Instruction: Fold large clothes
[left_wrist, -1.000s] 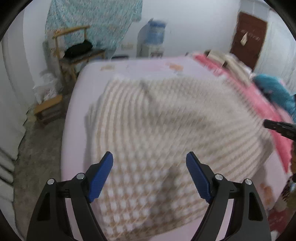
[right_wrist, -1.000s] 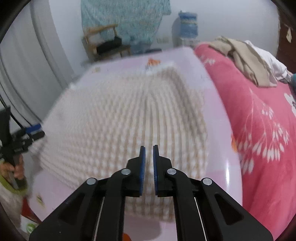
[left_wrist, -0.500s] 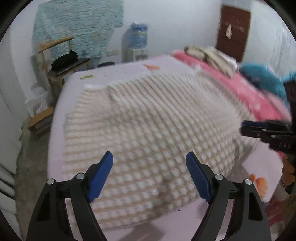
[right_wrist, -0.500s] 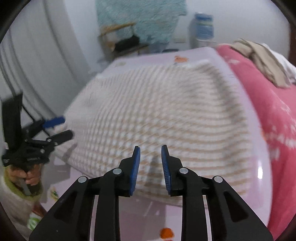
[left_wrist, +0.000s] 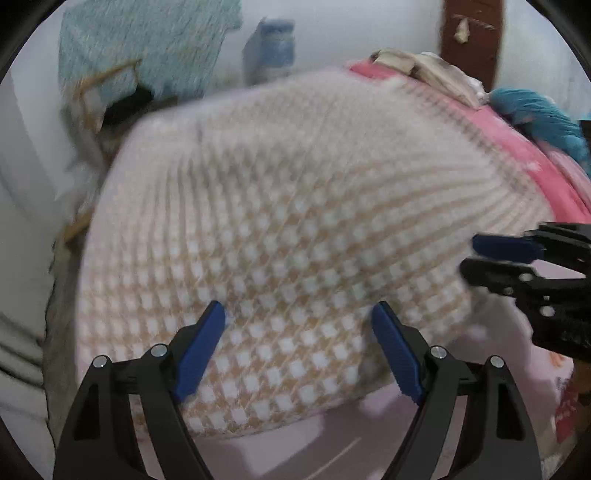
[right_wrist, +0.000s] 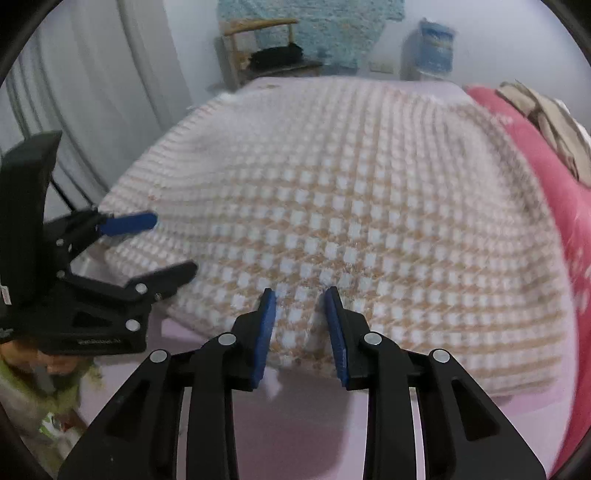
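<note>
A large beige-and-white checked knit garment (left_wrist: 295, 221) lies spread flat on the pale pink bed; it also fills the right wrist view (right_wrist: 351, 221). My left gripper (left_wrist: 298, 312) is open and empty, its blue pads over the garment's near edge. My right gripper (right_wrist: 300, 295) is open and empty, its jaws a smaller gap apart, over the near hem. The right gripper (left_wrist: 476, 254) shows at the right of the left wrist view, and the left gripper (right_wrist: 170, 247) at the left of the right wrist view.
A pink floral blanket (right_wrist: 561, 192) with a pile of beige clothes (right_wrist: 546, 118) lies along the right. A wooden chair (right_wrist: 258, 48), a water dispenser (right_wrist: 432, 51) and a hanging teal cloth (right_wrist: 314, 22) stand at the far wall. A curtain (right_wrist: 92, 110) hangs at the left.
My right gripper has opened from shut to a moderate gap. Both grippers have moved down toward the garment's near edge and closer to each other. The left gripper stayed open.
</note>
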